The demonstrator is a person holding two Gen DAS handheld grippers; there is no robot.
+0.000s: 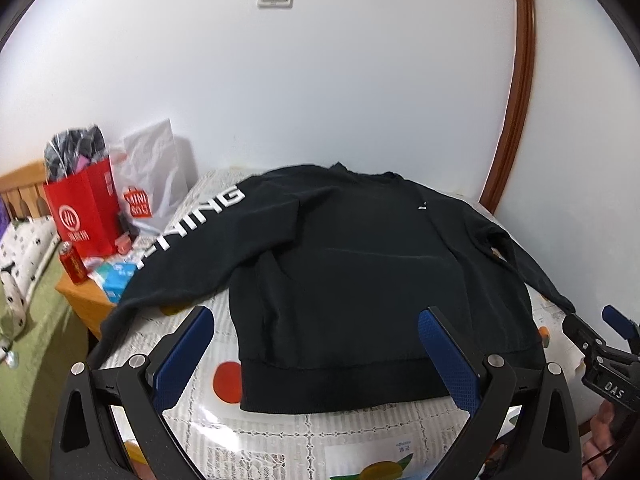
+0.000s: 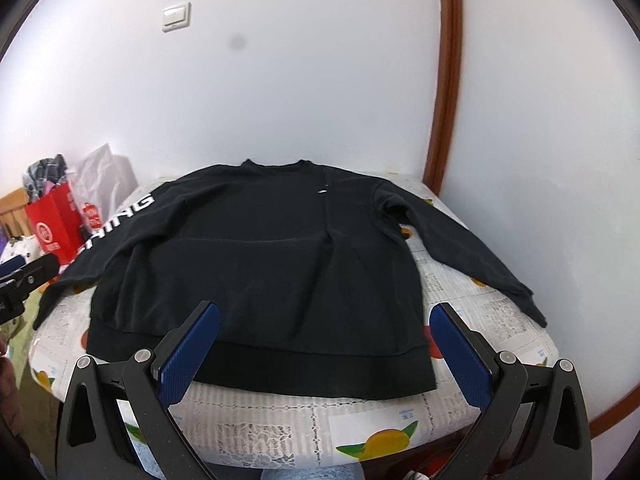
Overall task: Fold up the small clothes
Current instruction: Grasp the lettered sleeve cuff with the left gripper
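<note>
In the left wrist view, the nearest thing is the left tongs point(image 1: 316, 356) themselves. Their two blue pads are spread wide and they pinch nothing. Between and just beyond the pads lies the hem of the black sweatshirt point(image 1: 352, 264), which is spread flat, front side up, on the table point(image 1: 280, 432) with a lace cloth printed with fruits. The collar points away from the camera toward the white wall, so the long axis of the body runs straight away from the tongs. The sleeve with white letters point(image 1: 188, 232) goes out to the left and hangs over the table edge, near a red paper bag point(image 1: 84, 208) and a red can point(image 1: 73, 262) on a lower wooden stand. At the right edge of this view the right tongs point(image 1: 592, 330) appear close to the cuff of the other sleeve; they look spread, with nothing between the pads.

In the right wrist view, the right tongs point(image 2: 324, 350) are again nearest, pads wide apart and holding nothing, above the hem band of the sweatshirt point(image 2: 256, 264). The plain sleeve point(image 2: 460, 248) stretches out to the right over the table point(image 2: 280, 428), and its cuff lies near the table edge, to the right of the pads. The lettered sleeve point(image 2: 120, 220) goes to the left side.

No fold appears to be made yet. Probably the sleeves come first: the left tongs are nearer to the lettered sleeve, and the right tongs are nearer to the plain one.
</note>
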